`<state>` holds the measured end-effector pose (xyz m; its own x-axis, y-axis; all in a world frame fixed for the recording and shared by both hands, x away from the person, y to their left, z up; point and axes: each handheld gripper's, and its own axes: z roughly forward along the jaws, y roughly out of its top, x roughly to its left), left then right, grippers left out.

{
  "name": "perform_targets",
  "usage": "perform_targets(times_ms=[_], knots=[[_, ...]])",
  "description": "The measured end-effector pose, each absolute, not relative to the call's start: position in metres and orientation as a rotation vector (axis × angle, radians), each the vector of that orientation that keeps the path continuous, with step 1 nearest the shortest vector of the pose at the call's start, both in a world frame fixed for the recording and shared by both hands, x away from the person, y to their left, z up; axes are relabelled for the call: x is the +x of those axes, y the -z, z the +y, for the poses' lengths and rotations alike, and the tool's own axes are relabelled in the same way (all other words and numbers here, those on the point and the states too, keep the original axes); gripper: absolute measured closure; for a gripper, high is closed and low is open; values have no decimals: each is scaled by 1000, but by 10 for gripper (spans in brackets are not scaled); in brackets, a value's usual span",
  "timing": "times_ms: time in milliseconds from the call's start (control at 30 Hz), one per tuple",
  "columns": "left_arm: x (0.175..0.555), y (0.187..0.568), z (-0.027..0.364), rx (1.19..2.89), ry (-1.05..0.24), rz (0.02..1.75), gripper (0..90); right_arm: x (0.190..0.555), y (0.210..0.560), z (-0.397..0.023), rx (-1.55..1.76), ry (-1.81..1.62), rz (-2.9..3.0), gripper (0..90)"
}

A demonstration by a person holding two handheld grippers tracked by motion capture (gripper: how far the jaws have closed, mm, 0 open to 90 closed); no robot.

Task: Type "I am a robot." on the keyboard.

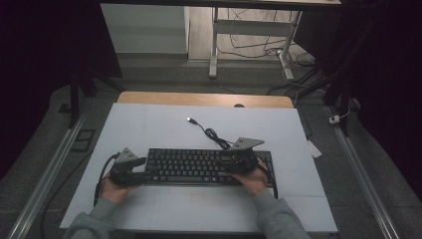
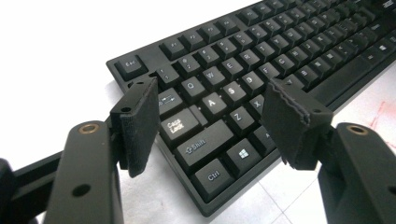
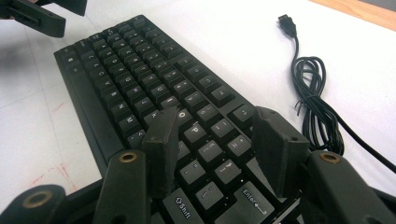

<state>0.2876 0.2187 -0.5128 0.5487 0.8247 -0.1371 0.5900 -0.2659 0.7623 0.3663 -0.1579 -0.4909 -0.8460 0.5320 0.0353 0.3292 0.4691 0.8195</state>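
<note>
A black keyboard [image 1: 209,167] lies flat on the white desk [image 1: 149,124]. The left gripper [image 1: 141,168] sits at the keyboard's left end, its fingers apart. The right gripper [image 1: 233,163] rests over the keyboard's right part, held by a hand [image 1: 255,180] just behind it. From the keyboard's far edge a black cable [image 1: 211,133] coils away, ending in a plug [image 1: 190,119] beyond the keyboard.

The keyboard [image 2: 243,88] carries white key legends: in the left gripper view Esc, Caps Lock, Shift and Ctrl can be read, with a Windows logo key beside Ctrl and the letters Q, W, E, A, S, D, Z and X. In the right gripper view its keys [image 3: 187,126] read Shift and Enter, with the letters O and P above them.
</note>
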Motion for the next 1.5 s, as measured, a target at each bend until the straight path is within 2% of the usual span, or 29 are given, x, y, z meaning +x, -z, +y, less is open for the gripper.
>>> perform_targets(times_ms=[433, 933, 1100, 1300, 1367, 1500], knots=[[291, 493, 208, 2009, -358, 1018, 404, 366, 493, -156, 744, -1307, 2498, 516], [310, 487, 171, 2131, -254, 912, 490, 366, 491, -158, 748, -1305, 2490, 516], [309, 493, 165, 2164, -235, 889, 623, 366, 491, -157, 741, -1299, 2494, 516], [308, 503, 151, 2214, -210, 850, 855, 367, 491, -158, 744, -1302, 2487, 516], [307, 504, 147, 2221, -209, 839, 886, 367, 491, -159, 746, -1307, 2484, 516], [307, 507, 143, 2234, -204, 830, 888, 367, 492, -159, 745, -1309, 2486, 516]])
